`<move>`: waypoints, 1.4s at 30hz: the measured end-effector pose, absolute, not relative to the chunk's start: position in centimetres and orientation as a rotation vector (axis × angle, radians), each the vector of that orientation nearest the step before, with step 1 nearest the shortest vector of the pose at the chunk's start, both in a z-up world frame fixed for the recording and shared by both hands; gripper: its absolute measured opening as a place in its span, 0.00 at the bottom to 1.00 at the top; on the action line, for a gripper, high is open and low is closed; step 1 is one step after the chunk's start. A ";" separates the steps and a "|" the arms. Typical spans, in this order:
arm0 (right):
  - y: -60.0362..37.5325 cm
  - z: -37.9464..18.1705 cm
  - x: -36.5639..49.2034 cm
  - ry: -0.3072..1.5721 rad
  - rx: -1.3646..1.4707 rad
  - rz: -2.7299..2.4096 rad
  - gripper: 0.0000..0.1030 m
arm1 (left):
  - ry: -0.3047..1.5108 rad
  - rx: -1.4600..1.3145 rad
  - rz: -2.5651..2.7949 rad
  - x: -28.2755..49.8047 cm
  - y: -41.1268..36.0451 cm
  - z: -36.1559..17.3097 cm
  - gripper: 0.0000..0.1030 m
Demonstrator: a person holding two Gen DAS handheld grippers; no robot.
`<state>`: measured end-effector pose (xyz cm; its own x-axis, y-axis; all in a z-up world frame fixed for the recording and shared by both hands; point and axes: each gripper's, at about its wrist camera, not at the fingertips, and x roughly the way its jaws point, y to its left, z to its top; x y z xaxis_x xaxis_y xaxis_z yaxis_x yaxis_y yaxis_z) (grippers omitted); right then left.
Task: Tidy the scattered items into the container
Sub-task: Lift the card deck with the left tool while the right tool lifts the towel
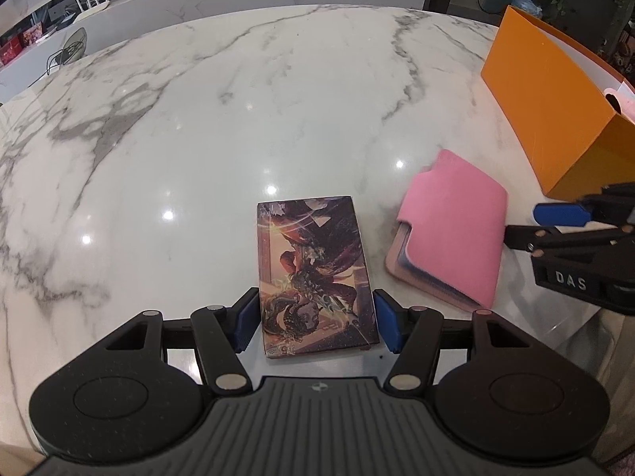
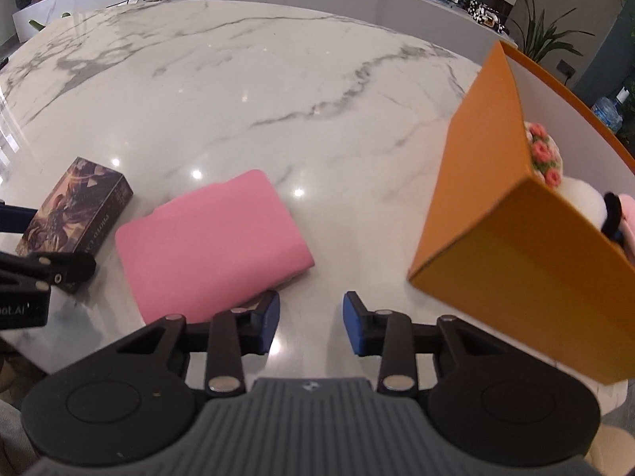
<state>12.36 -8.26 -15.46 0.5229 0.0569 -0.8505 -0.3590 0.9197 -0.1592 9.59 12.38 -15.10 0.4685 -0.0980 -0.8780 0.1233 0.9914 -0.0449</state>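
The left gripper (image 1: pixel 316 323) has its blue pads (image 1: pixel 248 323) set against the two long sides of an illustrated card box (image 1: pixel 313 273) lying flat on the marble table (image 1: pixel 198 119); a pink wallet (image 1: pixel 452 226) lies just right of it; the right gripper (image 1: pixel 555 222) reaches in beside the wallet; an orange box (image 1: pixel 555 111) stands behind, well apart.

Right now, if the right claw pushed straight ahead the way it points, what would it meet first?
Probably the bare white marble tabletop, between the pink soft-cover notebook and the orange cardboard box; depth is uncertain.
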 end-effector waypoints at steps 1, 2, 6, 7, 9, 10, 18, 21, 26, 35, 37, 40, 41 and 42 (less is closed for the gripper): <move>-8.0 -15.5 12.8 0.987 -0.336 0.257 0.37 | 1.074 0.028 -0.138 9.7 12.4 -15.1 0.68; -7.7 -15.5 13.3 0.981 -0.336 0.260 0.37 | 1.072 0.030 -0.141 9.9 12.4 -15.1 0.68; -6.6 -15.4 15.1 0.967 -0.332 0.268 0.37 | 1.070 0.034 -0.149 10.2 12.5 -15.2 0.68; -6.3 -15.4 15.5 0.966 -0.330 0.271 0.38 | 1.069 0.033 -0.150 10.3 12.6 -15.2 0.68; -5.5 -15.4 16.0 0.962 -0.323 0.293 0.38 | 1.065 0.026 -0.152 10.3 12.7 -15.2 0.68; -5.1 -15.4 16.3 0.960 -0.319 0.305 0.38 | 1.064 0.023 -0.141 10.3 12.9 -15.2 0.68; -4.3 -13.8 16.0 0.938 -0.234 0.317 0.60 | 1.061 -0.021 -0.068 10.0 14.5 -15.1 0.68; -4.2 -13.1 15.1 0.953 -0.142 0.360 0.75 | 1.057 -0.030 -0.052 9.6 14.8 -15.1 0.68; -2.8 -13.0 13.8 0.965 -0.140 0.411 0.86 | 1.060 -0.054 -0.028 8.7 15.9 -15.0 0.68; -1.9 -14.6 12.8 1.042 -0.145 0.421 0.92 | 1.052 -0.053 -0.028 7.6 16.8 -15.0 0.68; -2.0 -14.8 12.9 1.057 -0.136 0.419 0.92 | 1.050 -0.046 -0.036 7.5 16.9 -15.0 0.68; -1.9 -15.1 13.0 1.070 -0.140 0.415 0.92 | 1.043 -0.032 -0.047 7.4 16.9 -15.0 0.68; -1.9 -15.3 13.0 1.074 -0.144 0.410 0.92 | 1.041 -0.031 -0.052 7.4 17.0 -15.0 0.68; -2.0 -15.4 13.1 1.081 -0.145 0.406 0.92 | 1.039 -0.033 -0.058 7.3 17.1 -15.0 0.68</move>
<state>13.14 -1.96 -15.44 0.4050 0.2500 -0.8795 -0.3900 0.9172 0.0811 7.35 17.13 -15.01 0.5053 -0.0640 -0.8605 0.0323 0.9979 -0.0553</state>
